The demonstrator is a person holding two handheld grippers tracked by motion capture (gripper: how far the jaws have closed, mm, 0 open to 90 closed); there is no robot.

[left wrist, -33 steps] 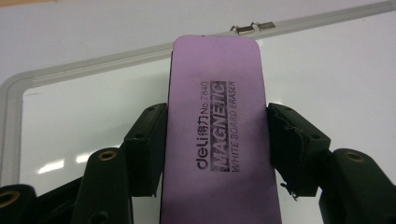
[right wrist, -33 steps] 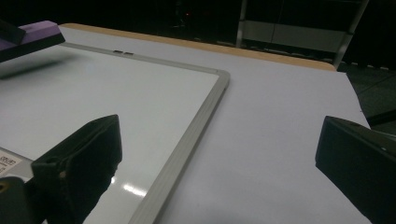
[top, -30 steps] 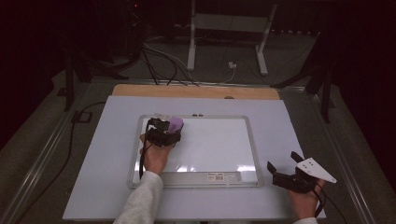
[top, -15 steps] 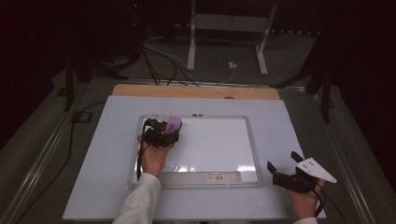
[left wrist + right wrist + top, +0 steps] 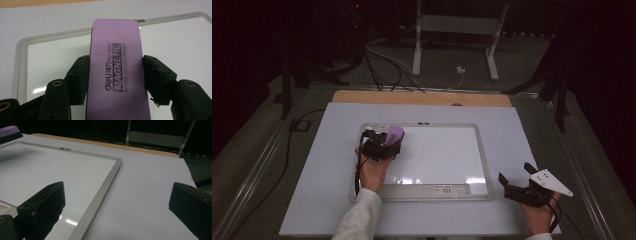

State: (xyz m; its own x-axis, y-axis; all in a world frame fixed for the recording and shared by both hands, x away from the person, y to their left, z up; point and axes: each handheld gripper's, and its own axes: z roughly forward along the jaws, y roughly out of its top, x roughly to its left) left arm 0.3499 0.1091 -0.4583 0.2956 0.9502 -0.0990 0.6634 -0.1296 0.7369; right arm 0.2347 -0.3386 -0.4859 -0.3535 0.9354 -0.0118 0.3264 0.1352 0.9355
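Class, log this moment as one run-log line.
left gripper: shut on purple eraser | eraser over whiteboard | right gripper: open, off board

We see a desk [image 5: 412, 98] whose wooden top shows as a strip along the far edge. A pale lavender-white sheet [image 5: 522, 135] covers nearly all the rest of it. On that sheet lies a whiteboard [image 5: 437, 155] with a silver-grey frame, flat and near the middle, a small label on its near edge.
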